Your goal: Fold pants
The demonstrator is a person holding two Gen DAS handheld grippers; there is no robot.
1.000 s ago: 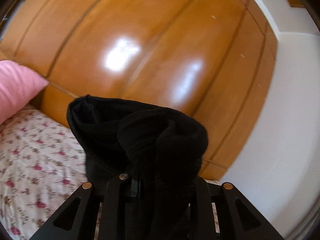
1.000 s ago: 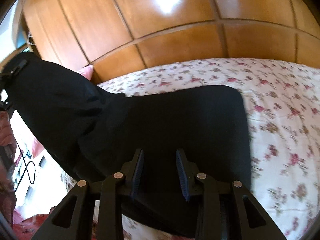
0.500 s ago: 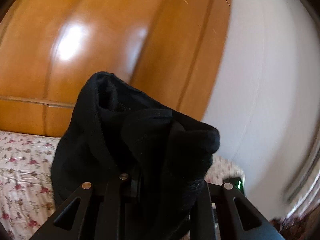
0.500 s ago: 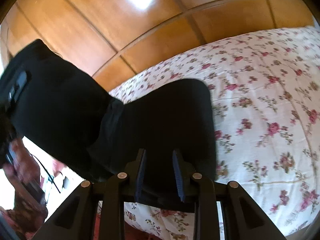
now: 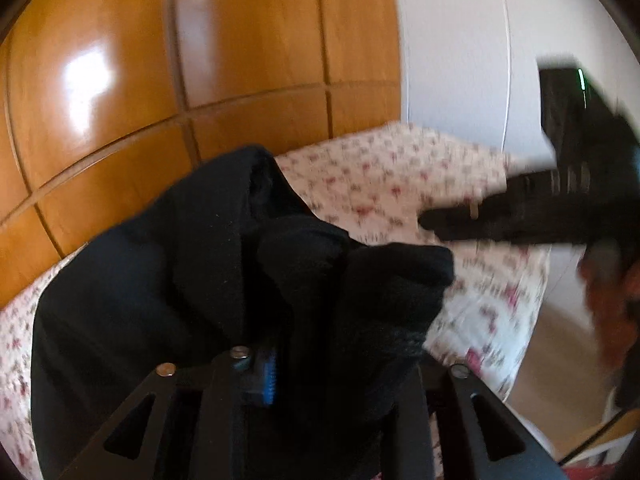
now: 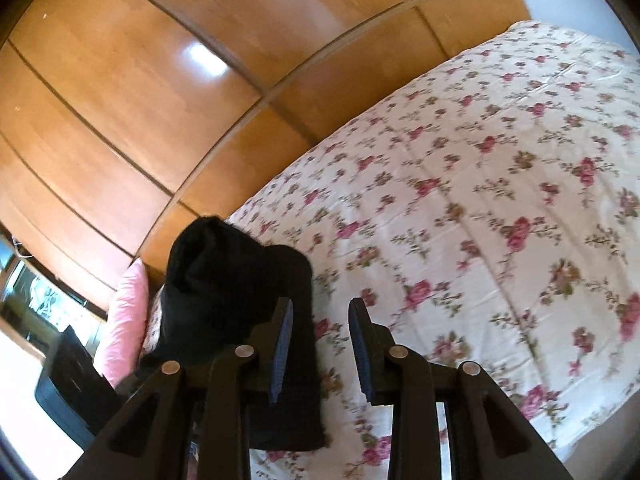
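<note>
Now pants (image 6: 224,280) bunched narrower, bedspread (image 6: 480,200) uncovered

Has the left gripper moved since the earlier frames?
Yes. The left gripper, pants bunched between its opening jaws, swung right along the wardrobe: the pink pillow left view, and the white wall entered.

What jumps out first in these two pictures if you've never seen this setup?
The black pants, bunched between the opening jaws of the left gripper, fill the left view. Beneath them spreads the rose-patterned bedspread, backed by a glossy wooden wardrobe. The right gripper is opening, with nothing pinched between its blue pads.
</note>
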